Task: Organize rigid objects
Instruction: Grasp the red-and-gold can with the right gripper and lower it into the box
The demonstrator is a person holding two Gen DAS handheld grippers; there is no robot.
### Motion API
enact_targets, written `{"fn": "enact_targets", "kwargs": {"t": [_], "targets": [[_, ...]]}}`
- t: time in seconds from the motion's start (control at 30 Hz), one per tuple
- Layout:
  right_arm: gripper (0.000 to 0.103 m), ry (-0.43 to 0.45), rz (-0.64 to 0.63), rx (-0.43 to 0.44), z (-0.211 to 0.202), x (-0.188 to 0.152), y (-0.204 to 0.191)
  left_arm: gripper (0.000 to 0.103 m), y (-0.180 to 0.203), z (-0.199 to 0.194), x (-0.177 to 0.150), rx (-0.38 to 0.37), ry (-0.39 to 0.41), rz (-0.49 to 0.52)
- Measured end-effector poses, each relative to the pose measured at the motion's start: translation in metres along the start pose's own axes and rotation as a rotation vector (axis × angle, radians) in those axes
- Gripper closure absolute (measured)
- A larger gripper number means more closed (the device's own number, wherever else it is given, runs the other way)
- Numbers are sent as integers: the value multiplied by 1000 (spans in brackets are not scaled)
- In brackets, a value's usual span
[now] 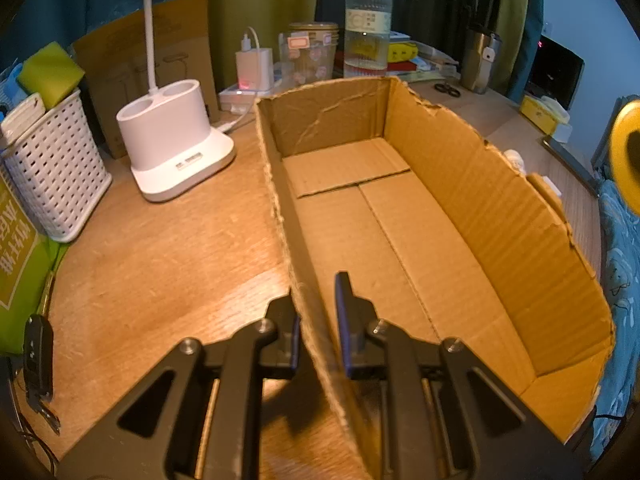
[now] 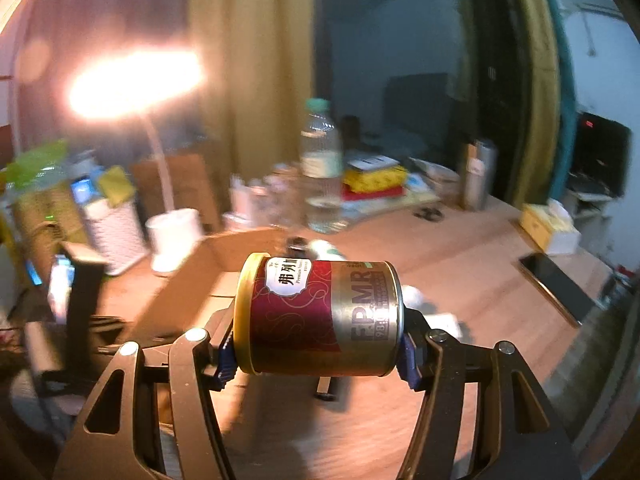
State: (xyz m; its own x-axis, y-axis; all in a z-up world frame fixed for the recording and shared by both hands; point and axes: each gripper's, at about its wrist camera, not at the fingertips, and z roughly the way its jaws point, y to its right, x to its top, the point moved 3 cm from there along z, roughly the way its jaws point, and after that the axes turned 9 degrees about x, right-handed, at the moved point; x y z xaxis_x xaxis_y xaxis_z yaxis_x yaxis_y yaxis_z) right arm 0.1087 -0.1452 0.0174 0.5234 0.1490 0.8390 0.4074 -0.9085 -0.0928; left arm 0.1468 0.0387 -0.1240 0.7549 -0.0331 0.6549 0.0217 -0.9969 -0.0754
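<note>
An open, empty cardboard box [image 1: 400, 216] lies on the wooden desk [image 1: 160, 264]. My left gripper [image 1: 318, 320] is shut on the box's near left wall, one finger outside and one inside. My right gripper [image 2: 318, 344] is shut on a red and gold tin can [image 2: 320, 316], held sideways by its two ends, above the desk. The can's yellow end [image 1: 624, 156] shows at the right edge of the left wrist view. The box [image 2: 216, 276] shows blurred behind the can in the right wrist view.
A white lamp base [image 1: 176, 140], a white basket [image 1: 56, 176], a water bottle [image 1: 368, 20], a jar [image 1: 310, 54] and a steel cup [image 1: 480, 60] stand behind and left of the box. A car key [image 1: 38, 356] lies at the left. A phone [image 2: 556, 284] lies on the right.
</note>
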Motion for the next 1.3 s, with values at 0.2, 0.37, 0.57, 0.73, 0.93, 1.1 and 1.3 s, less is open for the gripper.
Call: {"fn": "enact_targets", "kwargs": {"t": [0.2,0.37,0.57,0.73,0.93,1.1,1.3], "targets": [[38,-14,-65,106,5,-1,-43,88,-1,0,0,0,0,-4],[38,-47,-67,156,16,-7,-57,88,-1,0,0,0,0,-4],[38,-109,-38,170,30,-20,-58,88,-1,0,0,0,1,-3],[38,-168,-5,202,41,-31,-57,88,-1,0,0,1,1,-4],[38,-212,23,242,44,-35,-56,88,-2,0,0,0,-1,-8],[34,-207,30,267,40,-36,-53,88,-3,1,0,0,-1,-9],[29,-153,41,255,31,-28,-47,88,-2,1,0,1,-1,-9]]}}
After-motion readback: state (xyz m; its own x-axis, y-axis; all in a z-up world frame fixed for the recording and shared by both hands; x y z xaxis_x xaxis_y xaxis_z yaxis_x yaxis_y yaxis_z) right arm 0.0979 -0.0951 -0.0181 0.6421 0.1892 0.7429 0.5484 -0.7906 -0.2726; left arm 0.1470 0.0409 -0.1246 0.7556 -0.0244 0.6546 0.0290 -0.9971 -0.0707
